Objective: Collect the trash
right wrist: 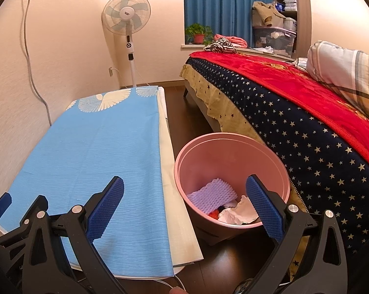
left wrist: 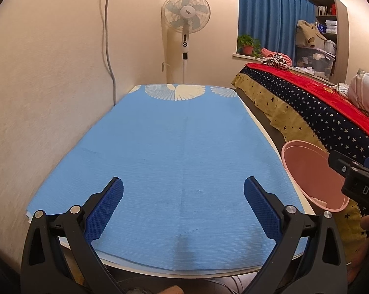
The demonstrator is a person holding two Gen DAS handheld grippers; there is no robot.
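Observation:
A pink trash bin [right wrist: 231, 152] stands on the dark floor between the table and the bed. It holds a purple bumpy foam sheet [right wrist: 213, 193], crumpled white paper [right wrist: 238, 212] and a red scrap. The bin also shows in the left wrist view [left wrist: 309, 169]. My left gripper [left wrist: 183, 210] is open and empty over the near end of the blue tablecloth [left wrist: 179, 147]. My right gripper [right wrist: 184, 208] is open and empty, above the table's right edge and the bin's near rim. The right gripper's body shows at the right edge of the left wrist view [left wrist: 356, 178].
The table [right wrist: 174, 196] with the blue cloth runs along the left wall. A bed [right wrist: 294, 112] with a starred cover and red blanket lies to the right. A standing fan [right wrist: 126, 17] is at the table's far end. A cable [left wrist: 109, 49] hangs down the wall.

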